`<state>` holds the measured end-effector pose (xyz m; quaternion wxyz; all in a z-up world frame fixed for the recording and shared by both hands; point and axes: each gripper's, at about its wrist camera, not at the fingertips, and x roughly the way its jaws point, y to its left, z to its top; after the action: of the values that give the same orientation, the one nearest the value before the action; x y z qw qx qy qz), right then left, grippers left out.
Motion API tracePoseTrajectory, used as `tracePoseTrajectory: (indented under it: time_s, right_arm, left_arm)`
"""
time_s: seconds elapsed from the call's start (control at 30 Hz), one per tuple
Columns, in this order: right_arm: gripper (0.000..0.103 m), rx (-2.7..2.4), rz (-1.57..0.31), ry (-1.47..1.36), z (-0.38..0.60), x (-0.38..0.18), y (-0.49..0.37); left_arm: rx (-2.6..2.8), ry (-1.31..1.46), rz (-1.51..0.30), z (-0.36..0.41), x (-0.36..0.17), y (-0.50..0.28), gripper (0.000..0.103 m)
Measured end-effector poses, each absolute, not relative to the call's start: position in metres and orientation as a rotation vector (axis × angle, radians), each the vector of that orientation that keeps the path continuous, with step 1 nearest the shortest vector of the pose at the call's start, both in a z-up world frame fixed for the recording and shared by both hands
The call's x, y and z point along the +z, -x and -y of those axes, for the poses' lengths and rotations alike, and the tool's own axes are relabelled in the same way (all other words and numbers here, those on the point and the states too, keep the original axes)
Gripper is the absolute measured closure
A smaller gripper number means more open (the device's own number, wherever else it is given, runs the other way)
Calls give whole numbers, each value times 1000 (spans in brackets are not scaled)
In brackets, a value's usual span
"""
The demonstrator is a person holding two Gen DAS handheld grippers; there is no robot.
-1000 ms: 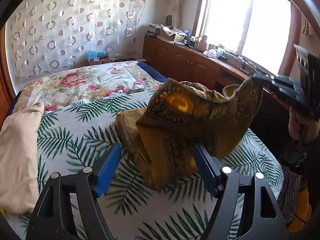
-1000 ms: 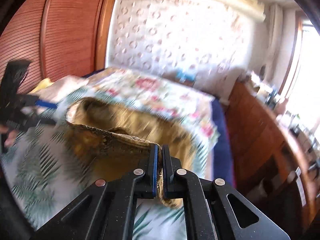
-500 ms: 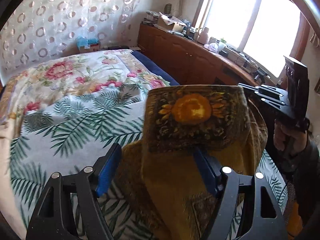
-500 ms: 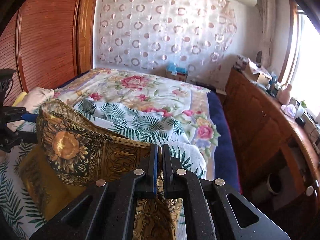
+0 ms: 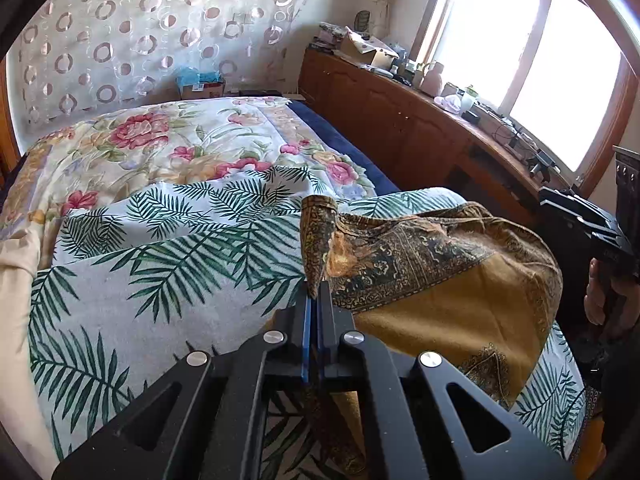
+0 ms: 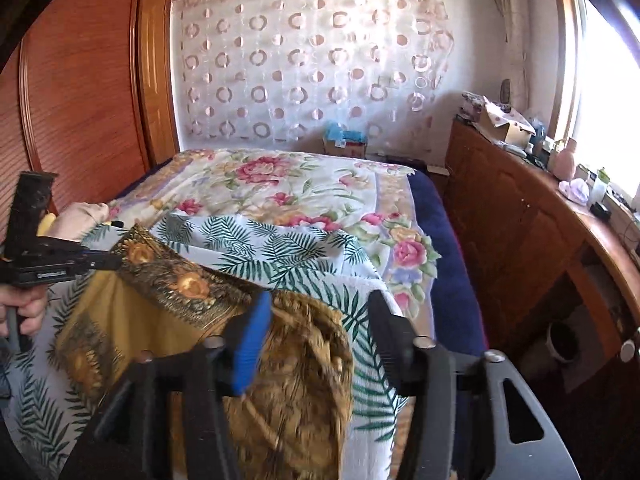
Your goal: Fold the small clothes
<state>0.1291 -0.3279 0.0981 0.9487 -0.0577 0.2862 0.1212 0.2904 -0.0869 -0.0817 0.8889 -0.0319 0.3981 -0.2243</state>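
**A:** Bottom centre of the left wrist view: the left black two-finger gripper (image 5: pixel 314 300) has its blue-lined fingers pinched tight on a corner of the mustard-yellow patterned cloth with the dark ornate border (image 5: pixel 440 280).

**B:** That corner stands up in a little peak just above the fingertips. The rest of the cloth spreads out to the right of the frame and drapes over the white bedsheet printed with green palm leaves (image 5: pixel 160 280).

**A:** On the far right edge of that view you can see the right black two-finger gripper (image 5: pixel 576 216), with the person's hand below it.

**B:** Switch to the right wrist view. Its fingers are spread wide apart at lower centre, gripping nothing. The cloth lies bunched right between and below them.

**A:** And at middle left of that view, the left gripper holds the bordered corner taut, a gold flower motif showing on the fabric.

**B:** Behind it all, the floral quilt with pink roses (image 6: pixel 288 184) covers the far half of the bed. A long brown wooden cabinet (image 6: pixel 520 224) runs along the right side under the window.

**A:** A pale pink cushion (image 5: pixel 16 272) sits at the left edge of the left wrist view.
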Motion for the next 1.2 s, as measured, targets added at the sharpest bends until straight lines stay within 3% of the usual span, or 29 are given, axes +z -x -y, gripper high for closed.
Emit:
tracePoseTrajectory:
  time_s: [0.33, 0.4, 0.57, 0.63, 1.0, 1.1, 1.2]
  right_arm:
    - [41, 240, -765, 116, 331, 56, -155]
    - [41, 245, -791, 105, 334, 53, -162]
    - [41, 277, -811, 92, 329, 54, -181]
    - [41, 285, -814, 89, 329, 54, -184]
    - [42, 295, -810, 80, 326, 43, -187]
    - [50, 313, -804, 80, 324, 42, -185]
    - [58, 326, -804, 77, 323, 40, -183]
  left_arm:
    - [-444, 13, -813, 88, -78, -281, 99]
    - [-443, 20, -817, 84, -76, -280, 91]
    - [-445, 44, -816, 72, -72, -278, 48]
    - [-454, 38, -829, 73, -75, -280, 41]
    - [-474, 69, -920, 81, -101, -290, 41]
    - [-486, 92, -928, 83, -104, -289, 41]
    - [-558, 200, -958, 79, -109, -291, 53]
